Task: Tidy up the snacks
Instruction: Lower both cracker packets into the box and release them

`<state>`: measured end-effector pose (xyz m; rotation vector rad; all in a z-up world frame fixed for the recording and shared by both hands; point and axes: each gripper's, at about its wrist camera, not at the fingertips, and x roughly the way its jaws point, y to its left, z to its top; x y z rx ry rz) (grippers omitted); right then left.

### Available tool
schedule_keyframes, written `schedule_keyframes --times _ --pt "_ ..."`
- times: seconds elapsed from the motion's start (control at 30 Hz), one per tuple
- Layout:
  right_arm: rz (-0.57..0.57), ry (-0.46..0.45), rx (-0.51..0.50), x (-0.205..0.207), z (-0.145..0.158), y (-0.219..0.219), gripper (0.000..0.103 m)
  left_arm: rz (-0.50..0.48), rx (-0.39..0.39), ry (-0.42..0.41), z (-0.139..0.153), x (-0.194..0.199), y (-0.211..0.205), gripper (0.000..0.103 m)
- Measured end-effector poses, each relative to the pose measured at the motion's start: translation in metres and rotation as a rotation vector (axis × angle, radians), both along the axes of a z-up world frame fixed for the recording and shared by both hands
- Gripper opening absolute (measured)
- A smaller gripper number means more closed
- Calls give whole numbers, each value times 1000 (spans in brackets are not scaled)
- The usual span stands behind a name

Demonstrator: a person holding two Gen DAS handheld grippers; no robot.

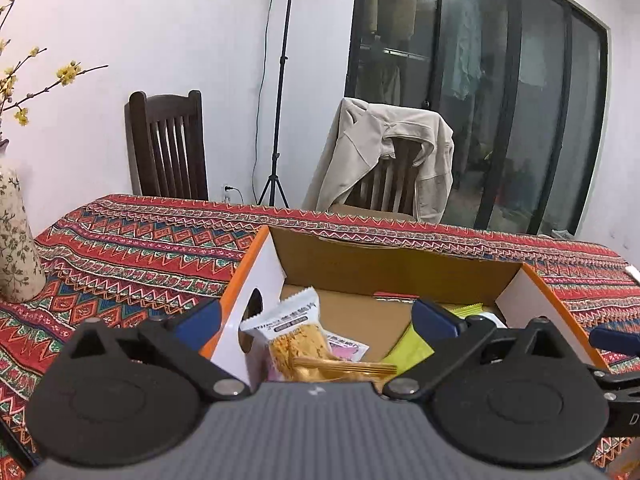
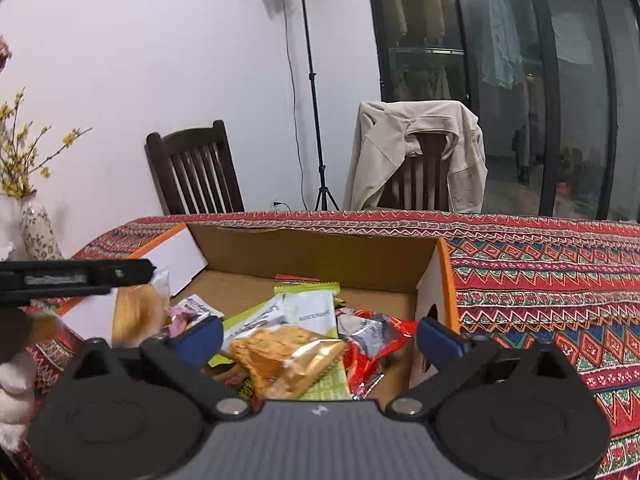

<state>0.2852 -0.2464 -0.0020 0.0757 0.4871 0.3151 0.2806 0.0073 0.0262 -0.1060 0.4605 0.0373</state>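
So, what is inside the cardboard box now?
The cardboard box holds loose snack packets: a gold-ended cracker pack, a red wrapper and a green-and-white bar. Whatever lies beneath this pile is covered.

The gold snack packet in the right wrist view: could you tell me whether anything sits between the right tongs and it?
Nothing visible does. The gold snack packet lies on top of the pile in the cardboard box, uncovered, directly ahead of the open right tongs.
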Motion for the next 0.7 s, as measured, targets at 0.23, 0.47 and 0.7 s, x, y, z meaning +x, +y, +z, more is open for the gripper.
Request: schedule_keyframes --times 0.23,0.47,0.7 --pt "-2 -3 16 -4 1 -3 103 9 -11 10 1 0 2 103" --pt "-24 -13 0 -10 8 -3 103 11 -5 1 11 -7 -1 103" --pt "-36 -21 -16 -29 23 -3 103 -10 -3 7 29 -22 0 103"
